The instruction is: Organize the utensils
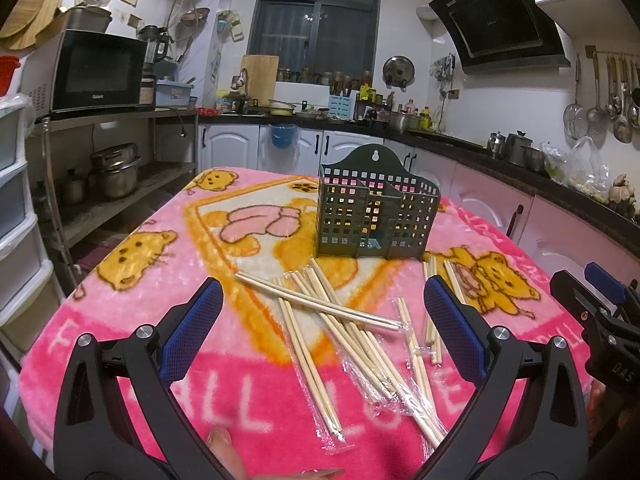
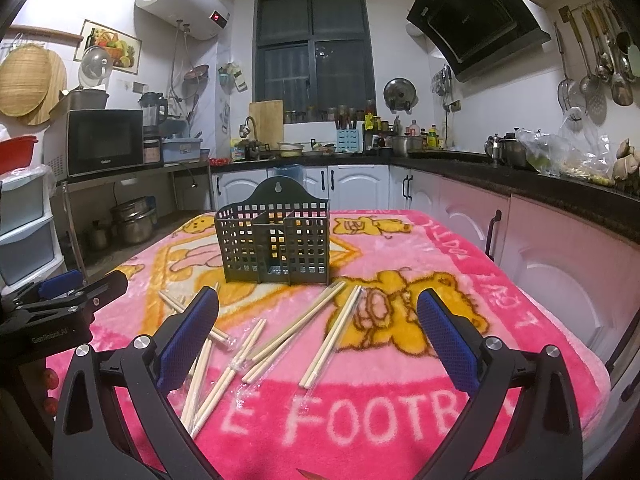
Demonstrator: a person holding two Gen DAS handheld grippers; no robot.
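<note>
Several pairs of wooden chopsticks in clear plastic sleeves lie scattered on a pink cartoon blanket. Behind them a dark green perforated utensil holder stands upright with its compartments empty. My left gripper hovers open over the near pile, nothing between its blue pads. In the right wrist view the chopsticks spread out ahead of the holder. My right gripper is open above them and holds nothing. The left gripper's body shows at the left edge.
The blanket-covered table stands in a kitchen. Pink and white cabinets and a dark counter run along the right and back. A metal rack with a microwave and pots stands left. The right gripper's body is at the right.
</note>
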